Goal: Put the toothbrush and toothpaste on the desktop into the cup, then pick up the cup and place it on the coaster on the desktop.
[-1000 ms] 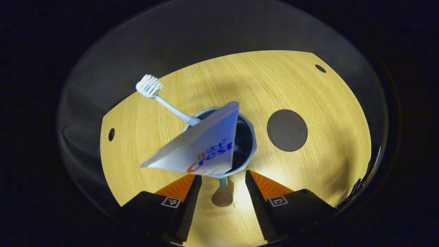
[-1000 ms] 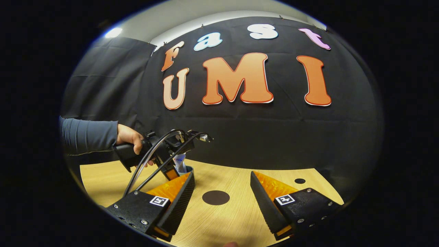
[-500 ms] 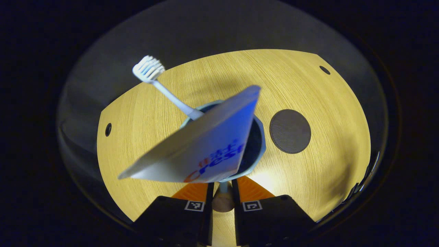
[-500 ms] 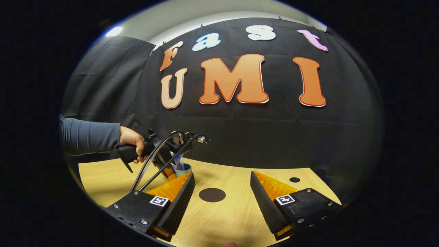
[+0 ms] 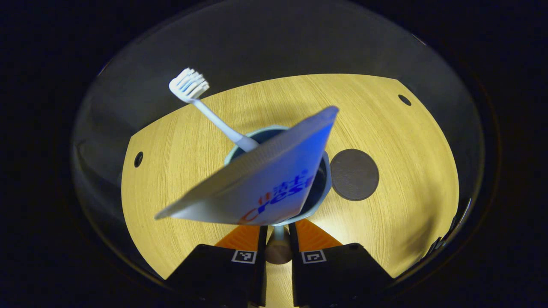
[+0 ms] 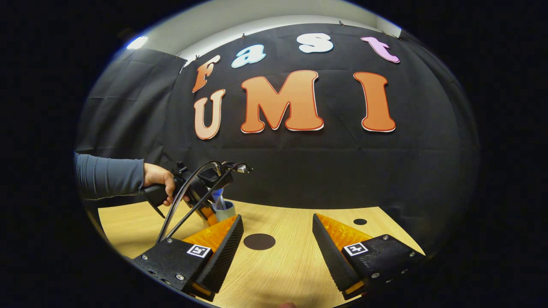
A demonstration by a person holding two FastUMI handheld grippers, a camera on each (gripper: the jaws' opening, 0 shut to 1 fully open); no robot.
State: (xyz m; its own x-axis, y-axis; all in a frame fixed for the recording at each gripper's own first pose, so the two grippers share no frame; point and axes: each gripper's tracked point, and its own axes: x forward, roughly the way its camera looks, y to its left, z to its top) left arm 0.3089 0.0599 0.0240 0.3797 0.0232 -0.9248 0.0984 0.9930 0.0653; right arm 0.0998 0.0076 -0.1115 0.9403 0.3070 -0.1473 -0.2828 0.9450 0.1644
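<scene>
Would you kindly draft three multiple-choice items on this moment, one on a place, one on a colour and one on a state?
1. Where is the white toothbrush?
A. flat on the wooden desktop
B. standing in the pale blue cup
C. on the coaster

2. What colour is the round coaster?
A. dark brown
B. white
C. bright red

3. How do the left tongs stand?
A. wide open
B. closed on the cup's handle
C. closed on the toothpaste

Answers:
1 B: its handle runs down into the cup beside the white and blue toothpaste tube.
2 A: it is a dark disc on the light wooden desktop.
3 B: both fingers press the handle from either side.
</scene>
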